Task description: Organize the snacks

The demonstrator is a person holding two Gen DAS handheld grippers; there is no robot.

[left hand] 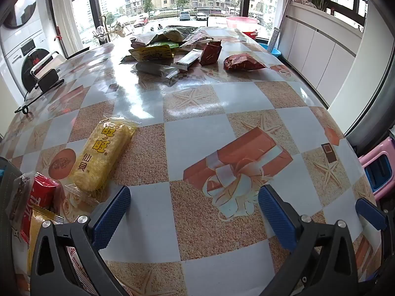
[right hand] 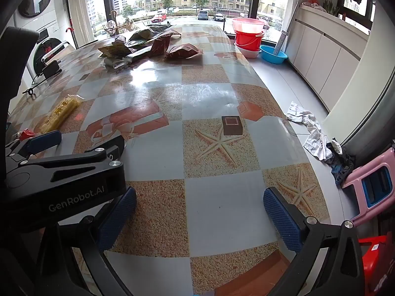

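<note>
My left gripper (left hand: 195,212) is open and empty, low over the patterned table (left hand: 222,103). A yellow rice-cracker pack (left hand: 102,153) lies just ahead to its left. A red packet (left hand: 40,194) and other wrappers sit at its far left. A pile of snack bags (left hand: 170,46) lies at the far end, with a red bag (left hand: 243,62) to its right. My right gripper (right hand: 200,212) is open and empty over the table's near right part. The left gripper (right hand: 81,143) shows to its left, with the yellow pack (right hand: 61,112) beyond. The pile (right hand: 145,43) is far ahead.
A black device with a cable (left hand: 47,79) sits at the table's left edge. Red and pink basins (right hand: 248,35) and a blue basin (right hand: 272,54) stand on the floor at the far right. Cloths (right hand: 313,133) and a pink stool (right hand: 372,185) lie right of the table.
</note>
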